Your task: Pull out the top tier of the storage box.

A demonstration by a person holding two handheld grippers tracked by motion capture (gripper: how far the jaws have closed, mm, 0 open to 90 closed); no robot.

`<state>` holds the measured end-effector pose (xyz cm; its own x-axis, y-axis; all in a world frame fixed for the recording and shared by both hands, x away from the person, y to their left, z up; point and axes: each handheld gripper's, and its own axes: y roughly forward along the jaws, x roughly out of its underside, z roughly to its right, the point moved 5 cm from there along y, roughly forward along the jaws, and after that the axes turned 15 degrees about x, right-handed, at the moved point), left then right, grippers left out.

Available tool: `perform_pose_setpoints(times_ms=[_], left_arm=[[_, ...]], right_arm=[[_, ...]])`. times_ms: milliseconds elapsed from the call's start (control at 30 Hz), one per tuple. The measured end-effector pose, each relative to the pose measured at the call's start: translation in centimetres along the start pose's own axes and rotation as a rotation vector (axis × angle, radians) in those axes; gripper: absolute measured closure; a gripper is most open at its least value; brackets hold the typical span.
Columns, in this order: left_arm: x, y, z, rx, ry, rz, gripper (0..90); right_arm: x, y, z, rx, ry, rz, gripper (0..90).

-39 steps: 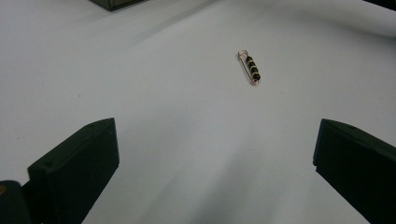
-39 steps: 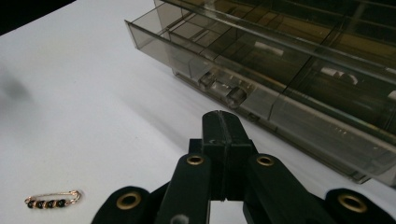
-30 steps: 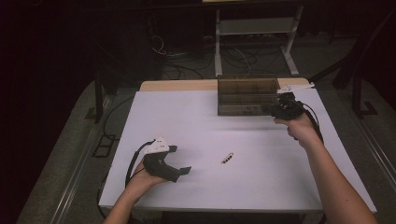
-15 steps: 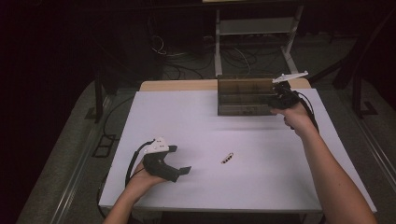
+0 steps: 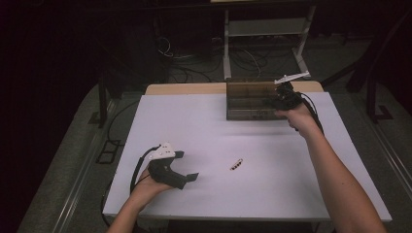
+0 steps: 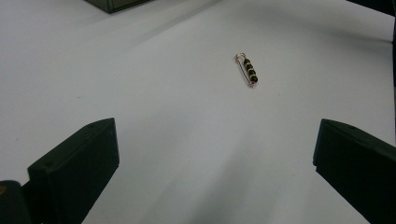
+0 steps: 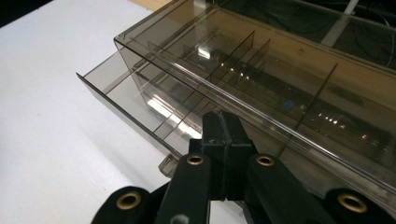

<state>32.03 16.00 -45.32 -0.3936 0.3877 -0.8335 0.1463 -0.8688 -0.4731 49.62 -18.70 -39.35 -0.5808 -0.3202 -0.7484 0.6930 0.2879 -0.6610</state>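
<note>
A small safety pin strung with dark beads [image 5: 236, 164] lies on the white table [image 5: 194, 121], right of my left gripper [image 5: 187, 166]. That gripper rests near the front left edge, open, jaws wide apart with nothing between them. In the left gripper view the pin [image 6: 247, 70] lies well ahead of the gripper [image 6: 215, 156]. A smoky clear drawer box [image 5: 248, 99] stands at the back. My right gripper [image 5: 271, 102] is at its right end, raised. In the right gripper view the gripper [image 7: 227, 135] is shut, tips over the box's drawer [image 7: 121, 100], which is pulled partly out. Nothing shows between the jaws.
The box [image 7: 280, 93] is split by several clear dividers and its compartments look bare. Behind the table stand a white metal frame [image 5: 265, 29] and loose cables on the floor [image 5: 194, 63]. A wooden strip [image 5: 184, 89] edges the table's back.
My right gripper has risen and moved back from the box's front right corner to over its right end. The left gripper and the pin have stayed put.
</note>
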Motion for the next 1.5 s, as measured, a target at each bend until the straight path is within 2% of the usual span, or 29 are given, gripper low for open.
perform_pose_setpoints(times_ms=[600, 1267, 1500], left_arm=[[0.0, -0.1, 0.0, 0.000, 0.000, 0.004, 0.0], [0.0, -0.1, 0.0, -0.001, -0.001, 0.006, 0.0], [0.0, -0.1, 0.0, -0.001, -0.001, 0.004, 0.0]], right_arm=[[0.1, 1.8, -1.0, -0.004, -0.009, -0.046, 89.0], [0.6, 1.3, -1.7, -0.017, -0.027, -0.047, 89.0], [0.7, 1.1, -1.1, -0.002, -0.023, -0.052, 89.0]])
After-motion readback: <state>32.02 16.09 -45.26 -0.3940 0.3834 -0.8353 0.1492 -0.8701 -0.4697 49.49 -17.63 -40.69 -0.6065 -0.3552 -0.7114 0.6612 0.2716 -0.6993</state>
